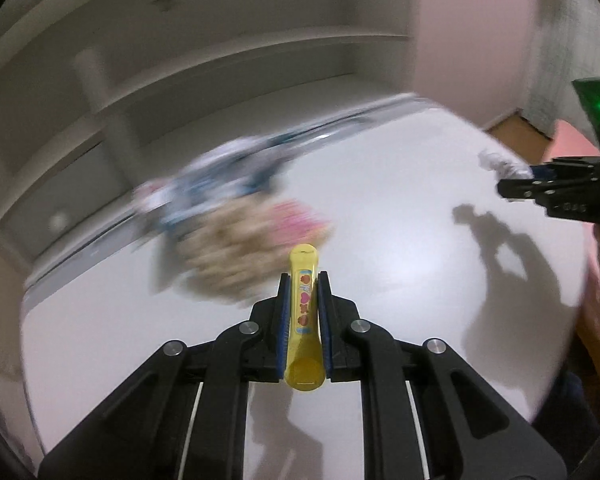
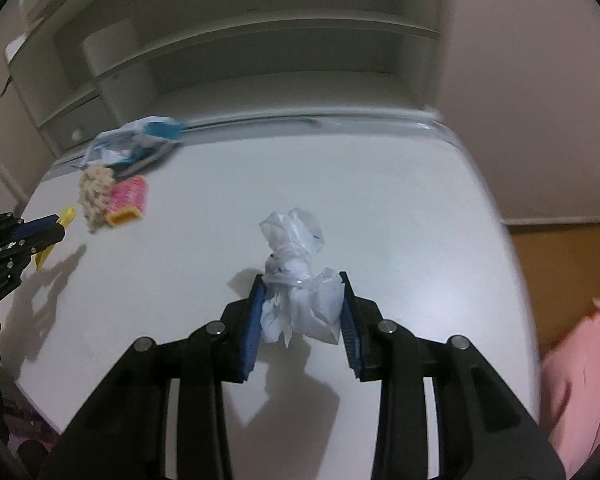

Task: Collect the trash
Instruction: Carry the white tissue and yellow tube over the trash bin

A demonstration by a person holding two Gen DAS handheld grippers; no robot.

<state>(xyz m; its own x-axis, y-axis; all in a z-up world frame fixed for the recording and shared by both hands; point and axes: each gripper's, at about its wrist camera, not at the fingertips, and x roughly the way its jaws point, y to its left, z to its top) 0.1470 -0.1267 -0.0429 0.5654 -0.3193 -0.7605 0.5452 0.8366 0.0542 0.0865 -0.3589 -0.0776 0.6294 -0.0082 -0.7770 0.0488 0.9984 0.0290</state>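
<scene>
A white table (image 2: 380, 208) filled both fisheye views, with pale shelving (image 2: 260, 64) behind its far edge; the table serves here as the landmark.

Near the table's far left corner lay the largest loose item, a crumpled clear plastic bag with blue print (image 2: 132, 146). Just in front of it, toward the table's middle, sat a beige knobbly bundle (image 2: 95, 192) touching a pink ribbed item with a yellow end (image 2: 129, 200). In the left wrist view this cluster was smeared by motion blur, so finer detail could not be told.

Above the middle of the table, the right gripper (image 2: 303, 304) was clamped on a knotted, crumpled white plastic bag (image 2: 296, 276), its blue pads pressing the bag's lower bulge while the tied top stuck out ahead. The bag looked very light, soft and slippery; it would likely squash under pressure, so the thick wad below the knot seemed the surest hold.

Smallest, above the table's left side, the left gripper (image 1: 303, 312) was closed on a yellow plastic tube wrapper printed with red and pink shapes (image 1: 304, 316), gripped across its middle. It appeared light, fairly stiff and smooth, so a mid-length pinch seemed sound, though it might slide lengthwise.
</scene>
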